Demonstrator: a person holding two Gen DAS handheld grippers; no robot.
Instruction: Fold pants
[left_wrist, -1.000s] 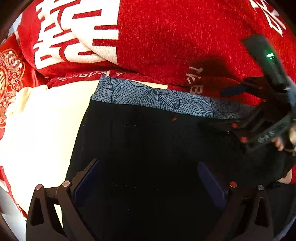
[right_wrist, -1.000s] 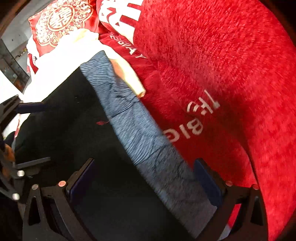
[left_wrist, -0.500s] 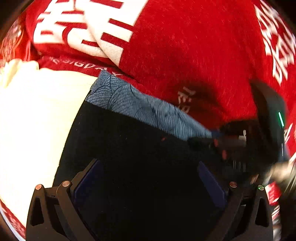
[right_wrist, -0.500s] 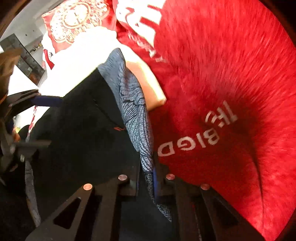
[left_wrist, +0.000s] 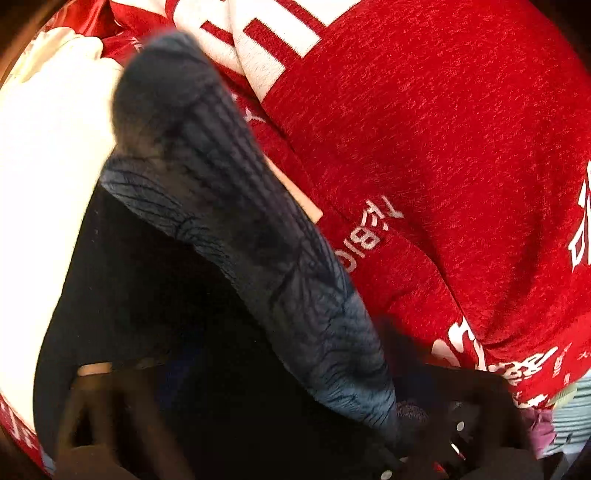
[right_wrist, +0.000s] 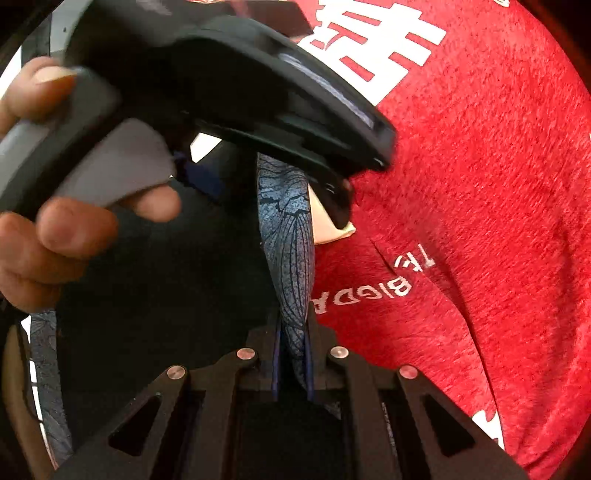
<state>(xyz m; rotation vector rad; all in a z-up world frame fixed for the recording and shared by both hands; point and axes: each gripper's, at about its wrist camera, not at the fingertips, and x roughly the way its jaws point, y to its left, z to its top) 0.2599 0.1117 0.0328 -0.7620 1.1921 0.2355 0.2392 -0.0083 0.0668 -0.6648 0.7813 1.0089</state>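
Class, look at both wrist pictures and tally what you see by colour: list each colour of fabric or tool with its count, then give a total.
Black with blue-grey patterned waistband, pants: 1
Red with white lettering, fleece blanket: 1
White, cloth under the pants: 1
Black, hand-held gripper: 2, right gripper and left gripper
Total: 5

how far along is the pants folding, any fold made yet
Early. No finished fold shows: the black pants still lie spread over the red blanket. In hand: the right gripper is shut on the blue patterned waistband and lifts it. The left gripper's jaws have just been closing over the dark fabric; its grip is too blurred to judge. Left: carrying the waistband over and flattening.
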